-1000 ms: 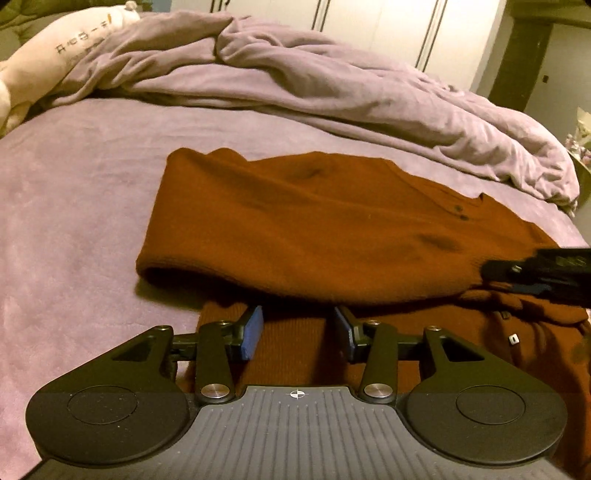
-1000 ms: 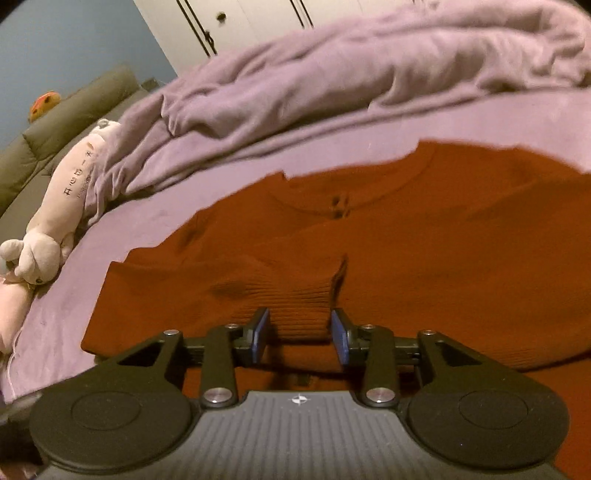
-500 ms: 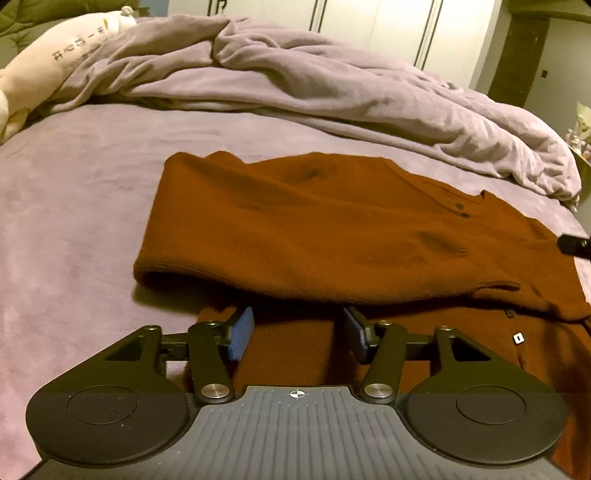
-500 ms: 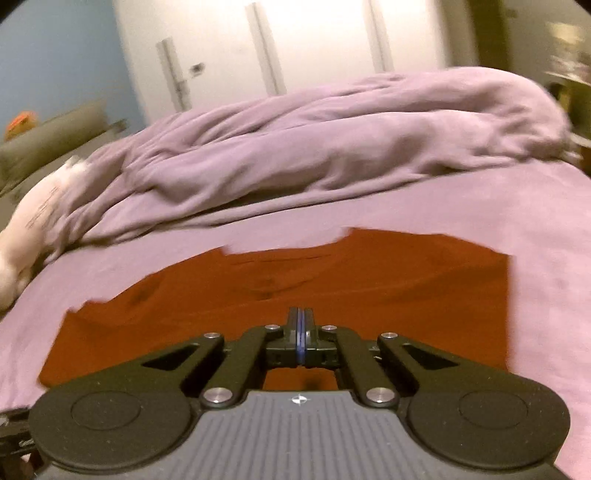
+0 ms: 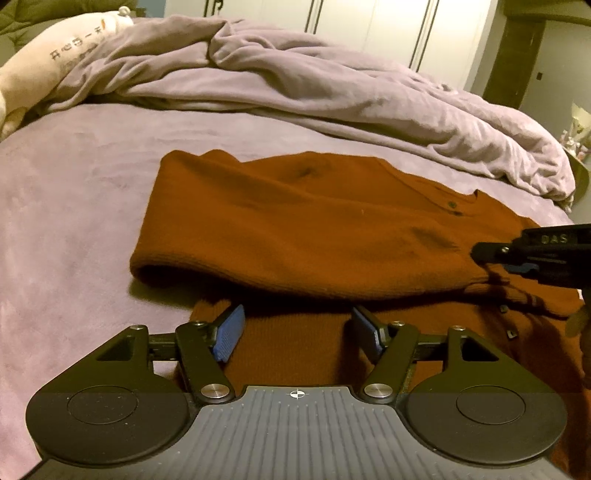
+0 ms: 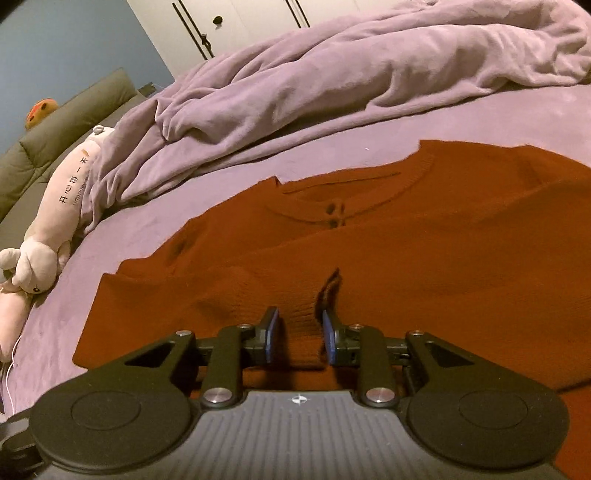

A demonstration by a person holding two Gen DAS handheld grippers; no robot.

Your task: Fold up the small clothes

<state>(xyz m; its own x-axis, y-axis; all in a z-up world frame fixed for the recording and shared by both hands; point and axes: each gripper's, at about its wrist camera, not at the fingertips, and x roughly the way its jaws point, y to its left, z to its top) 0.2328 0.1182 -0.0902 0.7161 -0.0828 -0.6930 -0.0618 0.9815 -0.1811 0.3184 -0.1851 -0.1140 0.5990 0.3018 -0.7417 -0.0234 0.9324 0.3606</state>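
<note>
A rust-brown knit cardigan point(image 5: 295, 229) lies on the purple bed, one part folded over the rest. My left gripper point(image 5: 297, 328) is open and empty, its fingers low over the near ribbed edge. My right gripper point(image 6: 300, 336) is open, its blue pads on either side of a ribbed sleeve cuff point(image 6: 306, 295) that lies between them; they do not clamp it. The right gripper also shows at the right edge of the left wrist view point(image 5: 517, 264), over the sleeve end near the buttons.
A crumpled purple duvet point(image 5: 332, 85) is heaped across the far side of the bed point(image 5: 74, 177). A long plush toy point(image 6: 55, 218) lies at the left by a grey-green headboard point(image 6: 62, 129). White wardrobe doors point(image 5: 369, 22) stand behind.
The right gripper went from open at the cuff, to shut and lifted away, and is now open around the cuff again. The left gripper has opened a little wider.
</note>
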